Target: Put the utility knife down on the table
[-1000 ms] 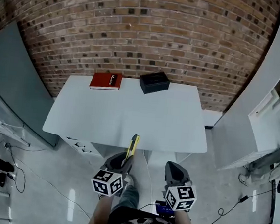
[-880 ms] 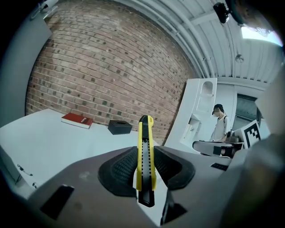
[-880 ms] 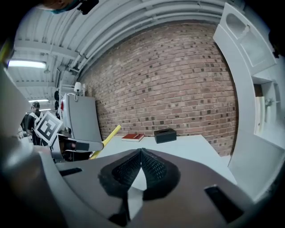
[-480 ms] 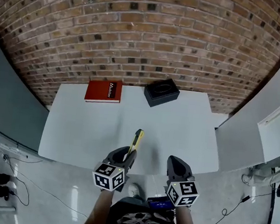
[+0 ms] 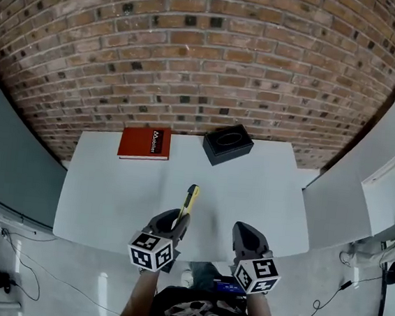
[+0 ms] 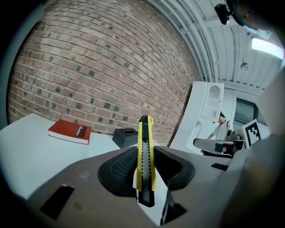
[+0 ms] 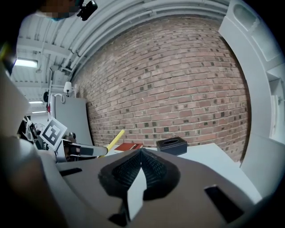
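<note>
Here, nearest the person, the left tongs [image 5: 178, 220] are clamped on the utility knife [image 5: 189, 200] by its rear half. Its long axis runs straight out from them toward the brick wall. The right tongs [image 5: 245, 234], just beside, are closed and empty. The knife hangs over the near part of the white surface [image 5: 109, 194], apparently not touching it. Farther off lie a red book [image 5: 144, 143] and a black box [image 5: 228, 144].
</note>
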`<state>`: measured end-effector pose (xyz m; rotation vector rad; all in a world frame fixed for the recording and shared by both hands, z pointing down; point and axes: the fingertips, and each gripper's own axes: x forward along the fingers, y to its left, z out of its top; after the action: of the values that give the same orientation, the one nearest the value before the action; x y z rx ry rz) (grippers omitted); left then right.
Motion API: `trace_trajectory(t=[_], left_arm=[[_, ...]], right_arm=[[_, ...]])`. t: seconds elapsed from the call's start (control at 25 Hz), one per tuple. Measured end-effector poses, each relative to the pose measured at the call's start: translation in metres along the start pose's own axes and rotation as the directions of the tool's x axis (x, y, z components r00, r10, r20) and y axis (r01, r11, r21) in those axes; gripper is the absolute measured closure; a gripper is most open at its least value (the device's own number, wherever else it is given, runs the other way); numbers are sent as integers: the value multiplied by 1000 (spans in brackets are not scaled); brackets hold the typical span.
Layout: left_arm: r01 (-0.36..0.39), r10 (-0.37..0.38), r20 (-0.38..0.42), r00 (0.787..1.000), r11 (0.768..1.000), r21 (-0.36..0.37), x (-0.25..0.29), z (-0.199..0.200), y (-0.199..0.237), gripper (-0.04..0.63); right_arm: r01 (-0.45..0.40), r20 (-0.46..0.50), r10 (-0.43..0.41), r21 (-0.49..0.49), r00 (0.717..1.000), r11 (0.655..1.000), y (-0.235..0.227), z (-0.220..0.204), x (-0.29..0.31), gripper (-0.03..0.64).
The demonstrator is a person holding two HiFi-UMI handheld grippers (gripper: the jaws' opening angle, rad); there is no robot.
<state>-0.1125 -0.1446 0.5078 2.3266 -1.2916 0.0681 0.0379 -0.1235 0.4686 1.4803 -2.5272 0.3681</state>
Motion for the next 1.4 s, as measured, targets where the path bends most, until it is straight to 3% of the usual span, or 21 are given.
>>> trace_trajectory(t=[0.44, 1.4], left_arm=[[-28, 28, 12, 1000, 1000, -3, 2, 13, 14, 477], [-54, 52, -185, 981, 999, -6, 69, -44, 49, 477]], right_arm=[[-18, -9, 18, -24, 1000, 1000, -1, 6, 19, 617], [21, -151, -20, 5, 988, 1000, -49, -39, 69, 617]])
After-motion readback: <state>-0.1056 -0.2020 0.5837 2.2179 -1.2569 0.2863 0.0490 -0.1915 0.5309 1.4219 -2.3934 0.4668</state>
